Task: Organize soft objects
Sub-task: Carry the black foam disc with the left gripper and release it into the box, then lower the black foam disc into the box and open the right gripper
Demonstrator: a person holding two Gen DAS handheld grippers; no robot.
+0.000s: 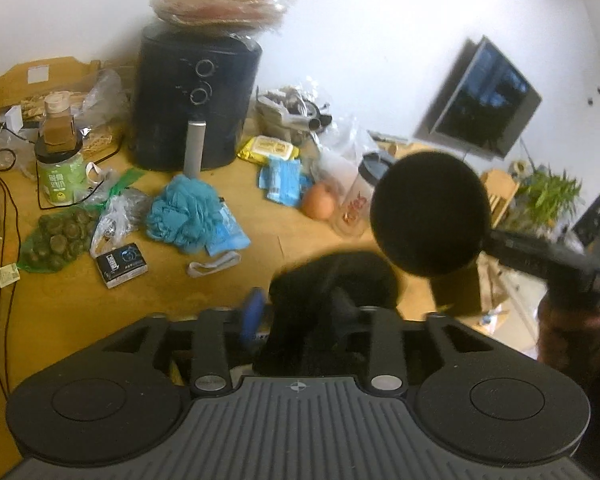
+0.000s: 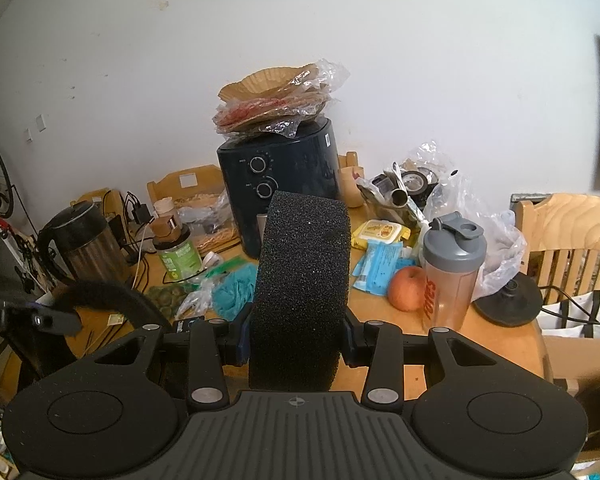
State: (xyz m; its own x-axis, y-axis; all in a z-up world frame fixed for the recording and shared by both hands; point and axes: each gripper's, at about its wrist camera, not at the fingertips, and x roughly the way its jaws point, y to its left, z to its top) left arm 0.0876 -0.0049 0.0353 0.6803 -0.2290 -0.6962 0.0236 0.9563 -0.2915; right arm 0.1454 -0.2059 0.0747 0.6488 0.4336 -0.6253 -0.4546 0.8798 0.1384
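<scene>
Right gripper jaws clamp a black sponge at frame centre. Left gripper jaws stand parted around black fuzzy cloth; contact unclear. Shaker bottle, centre right, looks empty.

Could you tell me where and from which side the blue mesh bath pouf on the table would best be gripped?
I would grip the blue mesh pouf across its bunched upper ruffles, coming from above. It lies loose on the wooden table, with the air fryer close behind it and a blue packet against one side, so side approaches look crowded. The mesh should compress readily between the pads.
</scene>
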